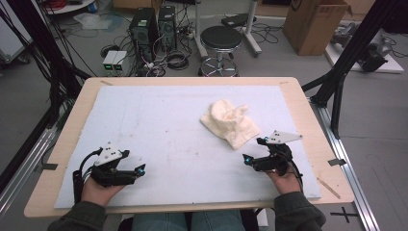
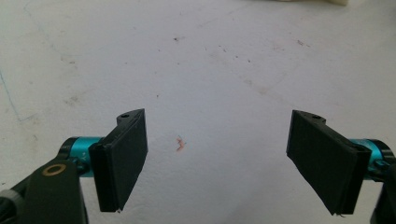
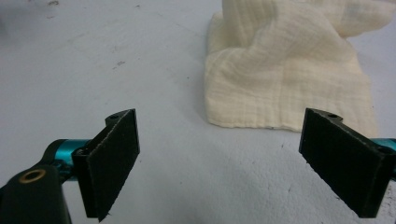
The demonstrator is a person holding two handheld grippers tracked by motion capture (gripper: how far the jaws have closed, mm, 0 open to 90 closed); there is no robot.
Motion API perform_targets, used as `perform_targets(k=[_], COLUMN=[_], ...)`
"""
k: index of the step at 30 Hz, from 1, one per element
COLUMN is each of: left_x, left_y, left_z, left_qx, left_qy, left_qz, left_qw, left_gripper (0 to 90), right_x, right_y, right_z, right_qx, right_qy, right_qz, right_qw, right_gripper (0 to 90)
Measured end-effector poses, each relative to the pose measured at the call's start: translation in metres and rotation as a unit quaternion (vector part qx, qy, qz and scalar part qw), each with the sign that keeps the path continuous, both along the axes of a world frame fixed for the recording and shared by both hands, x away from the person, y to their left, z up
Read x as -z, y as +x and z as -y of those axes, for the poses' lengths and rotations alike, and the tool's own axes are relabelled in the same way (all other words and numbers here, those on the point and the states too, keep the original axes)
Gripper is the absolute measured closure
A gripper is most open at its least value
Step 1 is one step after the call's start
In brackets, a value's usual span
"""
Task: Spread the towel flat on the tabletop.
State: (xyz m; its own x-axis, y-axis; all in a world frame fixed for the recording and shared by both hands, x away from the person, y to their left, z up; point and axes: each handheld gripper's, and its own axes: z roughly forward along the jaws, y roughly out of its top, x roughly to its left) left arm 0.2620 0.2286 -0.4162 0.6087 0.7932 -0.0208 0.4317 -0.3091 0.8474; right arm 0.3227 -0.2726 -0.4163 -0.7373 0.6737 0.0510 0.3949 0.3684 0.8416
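The right claw point(image 3: 219, 163) hovers low over the table point(image 1: 159, 125) with its jaws spread wide and nothing between them, and the cream cloth point(image 3: 285, 70) lies rumpled just ahead of it, the cloth's near edge a little beyond the jaw tips and more toward the right-hand jaw. The left claw point(image 2: 217, 161) is likewise wide apart and empty above the bare, lightly stained table top, with the cloth well away from it, far ahead and off to its right.
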Motion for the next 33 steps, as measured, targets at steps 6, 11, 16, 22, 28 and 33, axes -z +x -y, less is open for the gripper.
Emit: perform_targets(k=[6, 11, 16, 22, 28, 33], left_x=[0.0, 0.0, 0.0, 0.001, 0.0, 0.0], left_y=[0.001, 0.001, 0.002, 0.003, 0.003, 0.004], left_z=[0.0, -0.001, 0.0, -0.001, -0.001, -0.002], left_qx=[-0.001, -0.001, -0.003, -0.003, -0.003, -0.001], left_qy=[-0.001, -0.001, -0.002, -0.001, -0.001, 0.0], left_qz=[0.0, 0.0, 0.0, 0.001, 0.001, 0.001], left_qw=[1.0, 1.0, 1.0, 1.0, 1.0, 1.0], left_gripper=[20.9, 20.9, 20.9, 20.9, 20.9, 20.9], right_x=[-0.006, -0.01, -0.018, -0.03, -0.038, -0.037], right_y=[0.008, 0.016, 0.03, 0.048, 0.071, 0.09], right_z=[-0.001, -0.004, -0.006, -0.015, -0.033, -0.053], right_qx=[0.0, -0.003, 0.001, 0.003, -0.002, -0.006], right_qy=[-0.003, -0.01, -0.01, -0.018, -0.02, -0.046], right_qz=[0.002, -0.001, -0.02, -0.008, -0.014, -0.019], right_qw=[1.0, 0.9999, 0.9997, 0.9998, 0.9997, 0.9987], right_gripper=[11.6, 11.6, 11.6, 11.7, 11.7, 12.0])
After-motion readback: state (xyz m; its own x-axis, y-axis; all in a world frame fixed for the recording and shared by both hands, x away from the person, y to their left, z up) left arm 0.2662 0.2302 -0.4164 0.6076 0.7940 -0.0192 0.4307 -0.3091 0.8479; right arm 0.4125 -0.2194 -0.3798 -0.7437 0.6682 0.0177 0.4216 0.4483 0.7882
